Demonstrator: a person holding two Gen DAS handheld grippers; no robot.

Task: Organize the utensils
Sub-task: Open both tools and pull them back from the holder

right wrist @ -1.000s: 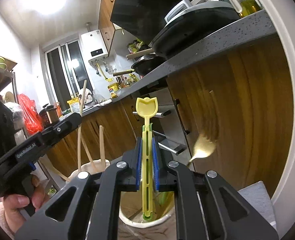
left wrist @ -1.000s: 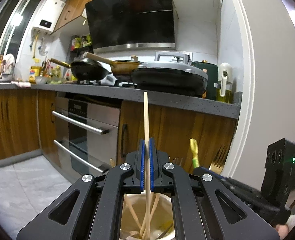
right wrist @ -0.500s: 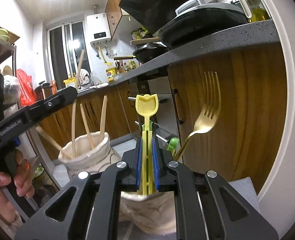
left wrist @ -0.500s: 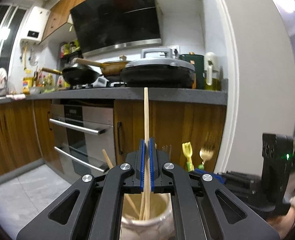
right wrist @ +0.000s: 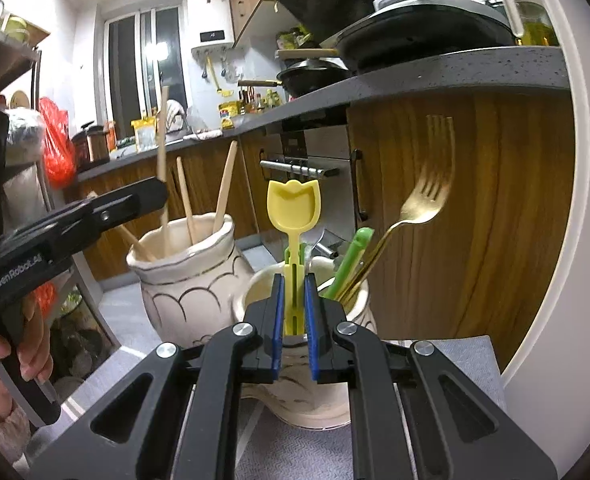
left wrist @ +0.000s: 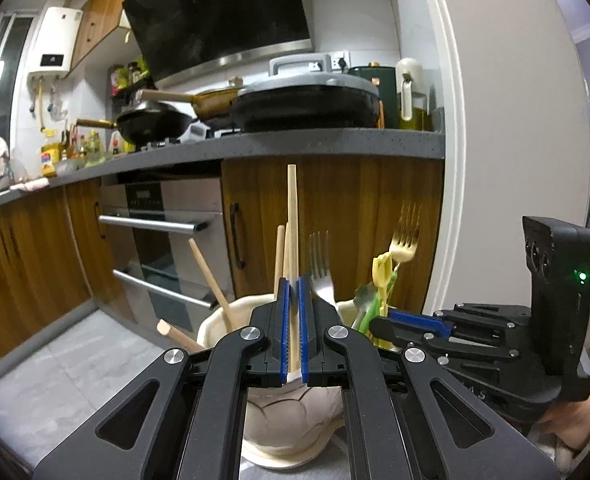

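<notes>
My left gripper [left wrist: 293, 320] stands around an upright wooden chopstick [left wrist: 292, 216] whose lower end is in a cream ceramic jar [left wrist: 215, 322] with several other chopsticks; the jaws have slackened slightly. My right gripper [right wrist: 294, 312] has its jaws parted a little around a yellow tulip-shaped spoon [right wrist: 293, 204] standing in a second cream jar [right wrist: 255, 296]. That jar also holds a green utensil [right wrist: 349, 258] and a gold fork [right wrist: 427, 196]. The chopstick jar shows in the right wrist view [right wrist: 187, 280], with the left gripper [right wrist: 151, 196] over it.
Both jars stand on a grey mat [right wrist: 471, 364]. Behind are wooden cabinets [left wrist: 355, 208], an oven [left wrist: 163, 240] and a dark countertop [left wrist: 295, 146] with pans. A silver fork [left wrist: 320, 264] stands in the second jar. A white wall [left wrist: 515, 160] is on the right.
Both grippers have lowered and pulled back, so both jars now show from the side. The right jaws have opened slightly off the yellow spoon. The left jaws have loosened a little.
</notes>
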